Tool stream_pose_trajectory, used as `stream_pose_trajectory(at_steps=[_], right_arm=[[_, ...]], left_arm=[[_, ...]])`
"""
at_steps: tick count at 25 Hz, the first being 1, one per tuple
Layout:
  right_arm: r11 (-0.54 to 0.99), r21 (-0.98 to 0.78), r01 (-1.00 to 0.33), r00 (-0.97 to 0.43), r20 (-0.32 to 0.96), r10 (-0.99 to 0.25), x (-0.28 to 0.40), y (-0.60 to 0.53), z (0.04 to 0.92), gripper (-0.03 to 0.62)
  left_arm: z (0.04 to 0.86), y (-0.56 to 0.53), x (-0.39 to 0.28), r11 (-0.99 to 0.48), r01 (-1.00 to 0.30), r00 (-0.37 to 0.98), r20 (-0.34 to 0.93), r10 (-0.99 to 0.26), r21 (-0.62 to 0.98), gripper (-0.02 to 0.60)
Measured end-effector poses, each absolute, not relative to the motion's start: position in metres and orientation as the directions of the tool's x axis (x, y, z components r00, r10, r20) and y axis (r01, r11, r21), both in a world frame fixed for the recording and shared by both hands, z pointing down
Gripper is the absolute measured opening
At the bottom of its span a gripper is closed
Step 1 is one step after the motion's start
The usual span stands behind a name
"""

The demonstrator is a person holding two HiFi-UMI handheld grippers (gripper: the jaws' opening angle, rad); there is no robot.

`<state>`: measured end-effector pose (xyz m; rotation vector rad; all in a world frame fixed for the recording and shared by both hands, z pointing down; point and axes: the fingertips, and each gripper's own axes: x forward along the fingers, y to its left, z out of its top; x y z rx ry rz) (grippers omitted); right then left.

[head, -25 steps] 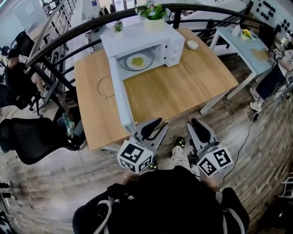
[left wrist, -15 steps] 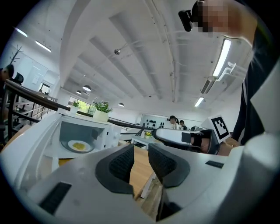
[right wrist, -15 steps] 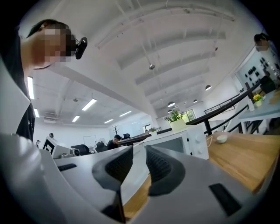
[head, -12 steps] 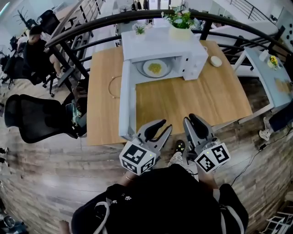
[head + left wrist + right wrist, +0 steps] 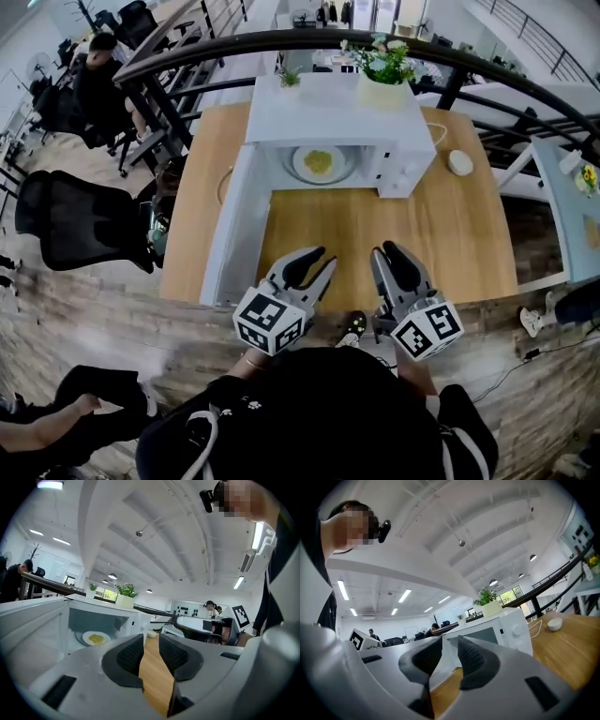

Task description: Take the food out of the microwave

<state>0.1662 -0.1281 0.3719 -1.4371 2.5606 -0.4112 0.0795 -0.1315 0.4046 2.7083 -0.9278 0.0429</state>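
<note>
Right now you hold both grippers low at the near edge of the wooden table point(image 5: 441, 225), well apart from the microwave point(image 5: 323, 108). Your left gripper point(image 5: 323, 258) has its jaws parted by a narrow gap. In the left gripper view point(image 5: 151, 641) only the tabletop shows through that gap, so it grasps nothing. Your right gripper point(image 5: 382, 251) is just beside it, its jaws likewise a little apart and empty in the right gripper view point(image 5: 449, 641). Each gripper's cube carries black-and-white square markers, the only print clear enough to make out.

The white microwave stands at the far side of the table with its door point(image 5: 234, 225) swung fully open to your left, reaching towards the near table edge. Inside the cavity the yellow food point(image 5: 319, 161) lies on a white plate point(image 5: 302, 169), which sits on the turntable, untouched. The left gripper view shows the same plate point(image 5: 89, 638) deep in the open cavity. The control panel at the microwave's right has a round knob point(image 5: 516, 630).

A potted plant point(image 5: 384, 75) in a pale pot and a smaller plant point(image 5: 289, 80) stand on top of the microwave. A small white bowl point(image 5: 460, 162) rests on the table to its right, near a white cable point(image 5: 438, 131). A black office chair point(image 5: 75, 220) stands left of the table.
</note>
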Motion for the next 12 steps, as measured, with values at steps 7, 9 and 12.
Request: stream_pose_trajectory(at_steps=[7, 9, 12], right_arm=[[0.523, -0.403, -0.751, -0.57, -0.002, -0.822, 0.198, -0.172, 0.382, 0.093], [0.525, -0.419, -0.741, -0.581, 0.007, -0.814, 0.208, -0.184, 0.385, 0.092], [0.54, -0.434, -0.721, -0.606, 0.018, -0.796, 0.217, -0.199, 0.391, 0.093]], left_arm=[[0.407, -0.18, 0.09, -0.663, -0.705, 0.706, 0.162, -0.69, 0.252, 0.083], [0.406, -0.189, 0.093, -0.635, -0.729, 0.68, 0.163, -0.715, 0.257, 0.083], [0.409, -0.199, 0.094, -0.585, -0.768, 0.632, 0.169, -0.756, 0.26, 0.083]])
